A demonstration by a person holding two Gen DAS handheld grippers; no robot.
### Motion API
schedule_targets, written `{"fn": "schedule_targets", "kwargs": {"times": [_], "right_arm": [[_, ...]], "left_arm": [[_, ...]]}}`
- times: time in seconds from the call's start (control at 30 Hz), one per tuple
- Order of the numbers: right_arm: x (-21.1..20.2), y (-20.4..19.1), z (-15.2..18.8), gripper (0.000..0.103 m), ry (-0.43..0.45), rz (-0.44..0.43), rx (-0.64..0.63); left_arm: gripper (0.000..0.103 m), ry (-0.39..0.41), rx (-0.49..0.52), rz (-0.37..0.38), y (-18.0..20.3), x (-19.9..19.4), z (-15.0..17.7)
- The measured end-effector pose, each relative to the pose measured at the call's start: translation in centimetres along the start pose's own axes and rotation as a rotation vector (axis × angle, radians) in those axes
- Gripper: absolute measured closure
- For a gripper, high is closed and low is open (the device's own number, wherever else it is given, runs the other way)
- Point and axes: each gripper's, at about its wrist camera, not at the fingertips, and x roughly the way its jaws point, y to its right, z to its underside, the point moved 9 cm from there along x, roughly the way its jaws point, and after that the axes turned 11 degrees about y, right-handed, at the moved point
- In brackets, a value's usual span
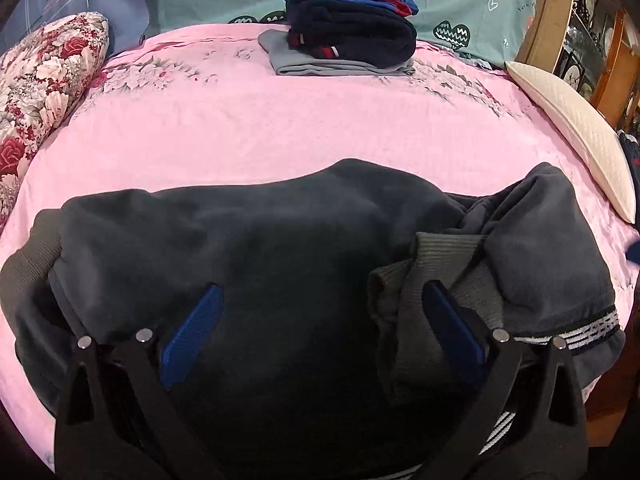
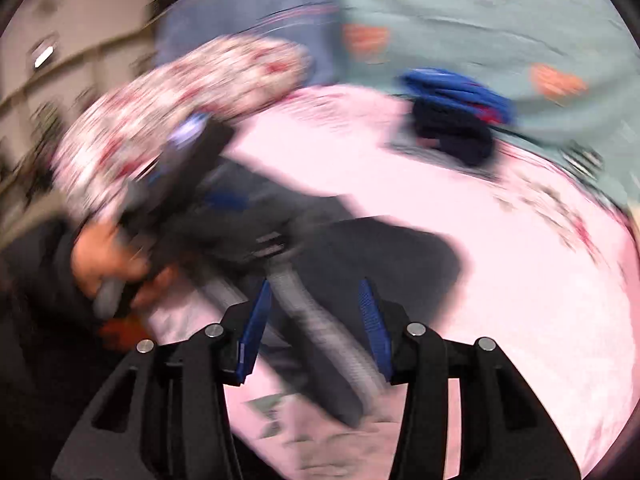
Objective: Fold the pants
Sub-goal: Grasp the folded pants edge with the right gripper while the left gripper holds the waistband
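Dark grey pants (image 1: 280, 240) lie bunched on the pink bedsheet (image 1: 260, 128), with a ribbed cuff (image 1: 404, 284) and a striped waistband (image 1: 576, 330) at the right. My left gripper (image 1: 320, 312) is open wide just above the pants, its blue pads (image 1: 192, 340) apart and empty. The right wrist view is motion-blurred. My right gripper (image 2: 316, 312) is open over a striped edge of the pants (image 2: 320, 332). The pants (image 2: 380, 252) stretch left towards the left gripper's handle and the hand holding it (image 2: 116, 264).
A stack of folded clothes (image 1: 348, 28) sits at the far side of the bed, also in the right wrist view (image 2: 452, 120). A floral pillow (image 1: 44, 92) lies at the left, a cream pillow (image 1: 580, 136) at the right. A wooden shelf (image 1: 580, 40) stands beyond.
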Motion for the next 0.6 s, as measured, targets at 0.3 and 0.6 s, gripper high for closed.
{"fn": "schedule_targets", "kwargs": {"times": [0.3, 0.6], "right_arm": [[1.2, 4.5, 1.9, 0.021, -0.028, -0.043, 0.345], [5.5, 7.4, 5.7, 0.035, -0.138, -0.179, 0.663]], "left_arm": [[0.002, 0.015, 0.022, -0.023, -0.1, -0.4, 0.1], [0.002, 0.023, 0.024, -0.030, -0.1, -0.5, 0.0]]}}
